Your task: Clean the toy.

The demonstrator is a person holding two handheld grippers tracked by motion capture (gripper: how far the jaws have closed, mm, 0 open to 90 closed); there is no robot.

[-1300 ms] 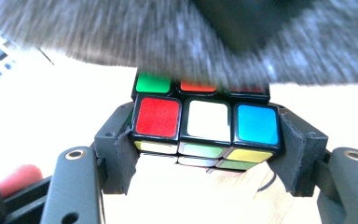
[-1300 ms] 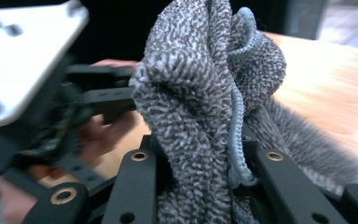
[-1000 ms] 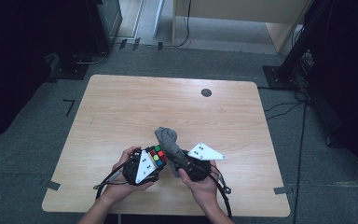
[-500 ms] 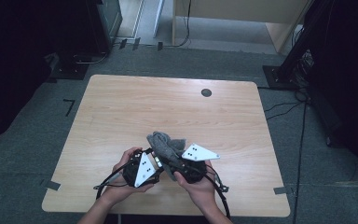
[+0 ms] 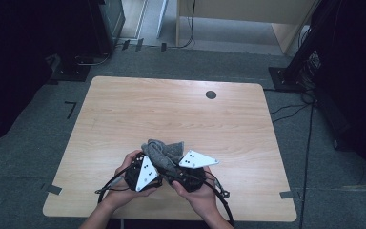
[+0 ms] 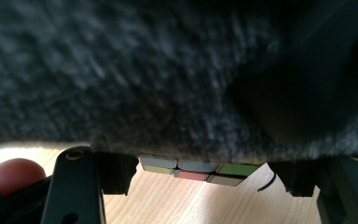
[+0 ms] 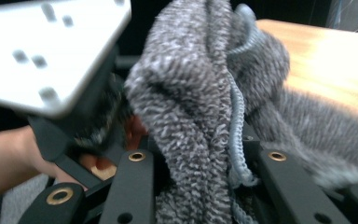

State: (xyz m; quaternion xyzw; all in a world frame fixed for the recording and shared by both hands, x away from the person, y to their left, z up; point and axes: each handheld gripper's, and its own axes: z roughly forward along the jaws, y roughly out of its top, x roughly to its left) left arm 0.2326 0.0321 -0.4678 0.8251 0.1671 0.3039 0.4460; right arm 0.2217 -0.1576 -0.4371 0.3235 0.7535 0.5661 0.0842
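Note:
Near the table's front edge, my left gripper (image 5: 147, 174) is shut on a Rubik's cube (image 6: 196, 170). The cube's coloured bottom tiles peek out between the jaws in the left gripper view. A grey terry cloth (image 5: 164, 152) is draped over the cube and hides most of it. My right gripper (image 5: 183, 174) is close beside the left one and shut on the cloth (image 7: 191, 107), which bunches up between its jaws. The left gripper's grey plate (image 7: 51, 51) shows near the top left of the right gripper view.
The wooden table (image 5: 171, 109) has a small black round cap (image 5: 211, 94) near its far edge. Cables trail from both grippers over the front edge. Dark stands and cables stand on the carpet around the table.
The cloth has been pulled left over the cube, whose coloured face showed a second ago. The right gripper has shifted slightly toward the left one.

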